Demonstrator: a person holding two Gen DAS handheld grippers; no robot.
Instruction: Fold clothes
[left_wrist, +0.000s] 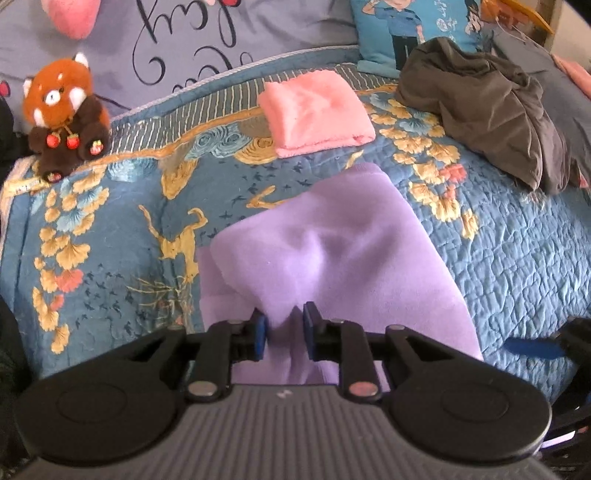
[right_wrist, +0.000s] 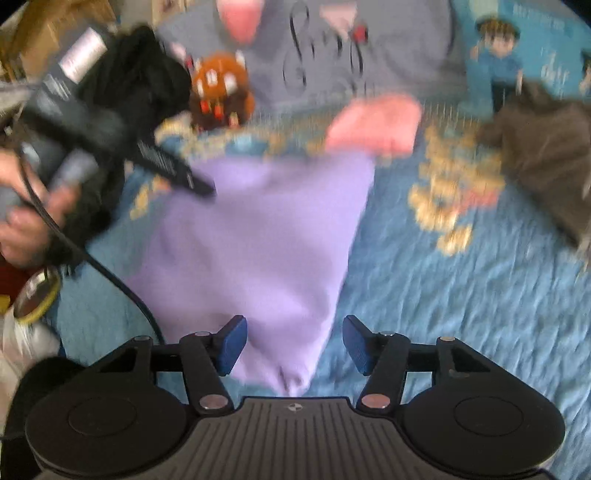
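1. Purple cloth (left_wrist: 332, 240) lay on the bed quilt (left_wrist: 498, 266), partly doubled: a lower layer showed at its left edge in the left wrist view. Near end gathered up toward both cams.
2. Left hand-held gripper (left_wrist: 284, 332): blue pads almost together, a ridge of purple cloth pinched between them. We judged it clamped on the cloth.
3. Right hand-held gripper (right_wrist: 291, 343): pads well apart, near corner of the purple cloth between them but no pad touching that we could see. View motion-blurred, so contact not certain.
4. Pink towel (left_wrist: 317, 114) lay folded square further up the bed, just past the purple cloth's far end. Grey-brown garment (left_wrist: 480, 107) lay in a crumpled heap to the right, well apart.
5. Step in hand (judgement): a fold of the purple cloth, left side gripped, right side free. Scene fits either taking hold of the corner or letting it go after laying it over; couldn't settle which.
6. Any next move needs both near corners level and the layers kept aligned; soft fleece-like fabric likely to sag and slip.
7. Writing: dark script on the lilac pillow (left_wrist: 258, 33), not legible. Cartoon pillow (left_wrist: 413, 33) had small characters, too small to read. Plush red panda (left_wrist: 62, 110) at left, no label seen.
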